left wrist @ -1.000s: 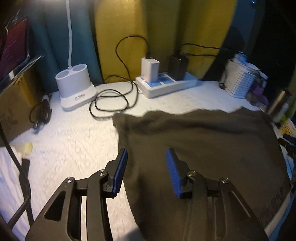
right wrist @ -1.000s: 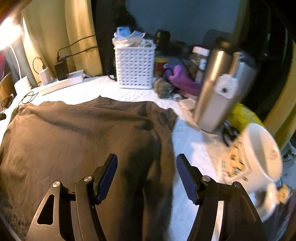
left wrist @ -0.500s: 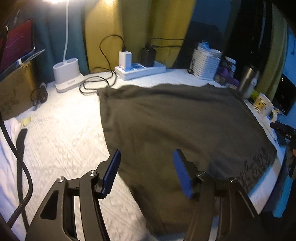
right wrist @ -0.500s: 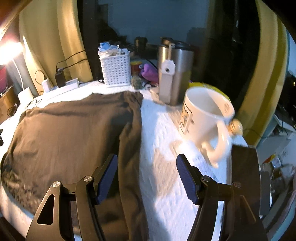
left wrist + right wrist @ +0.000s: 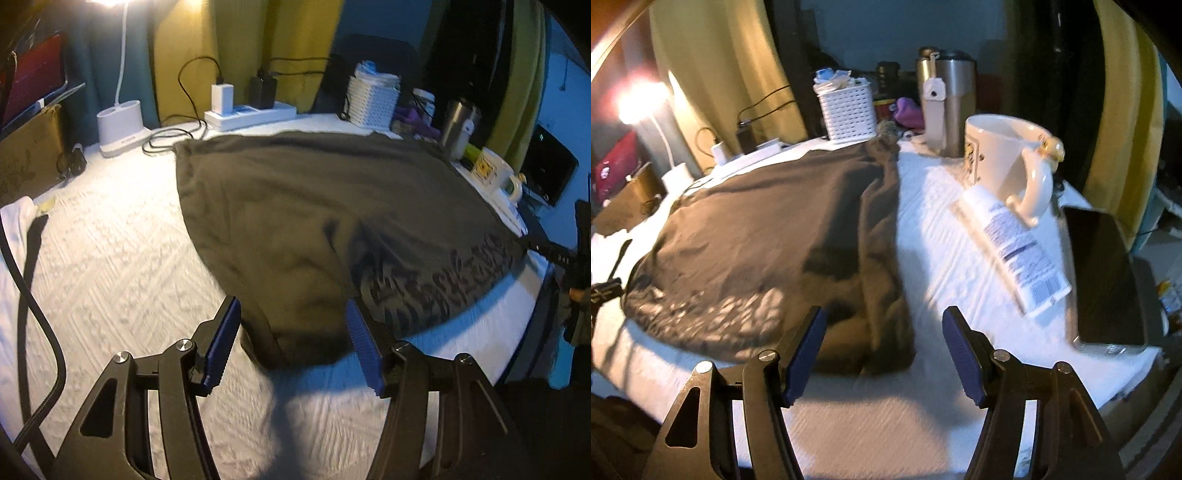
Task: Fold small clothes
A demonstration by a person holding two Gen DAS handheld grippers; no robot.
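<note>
**Operator:** What do I have on the tabletop [image 5: 923,236], and where is the garment?

**Guide:** Your dark garment [image 5: 314,206] lies spread flat over the white tabletop cover and takes up most of it. Its printed hem faces you at the near edge. Behind it stands a white perforated basket [image 5: 847,112] stuffed with crumpled white and blue items. Next comes the steel tumbler [image 5: 947,107], closed with a lid. In front of that sits the cream mug [image 5: 1004,155]; you cannot tell what is inside. A white tube [image 5: 1015,243] lies just beside the mug.

**Operator:** And my tools?

**Guide:** Your left tool [image 5: 293,341] is spread wide and holds nothing, hovering over the garment's near left corner. Your right tool [image 5: 884,350] is likewise spread wide and unloaded, poised over the near right corner.
</note>
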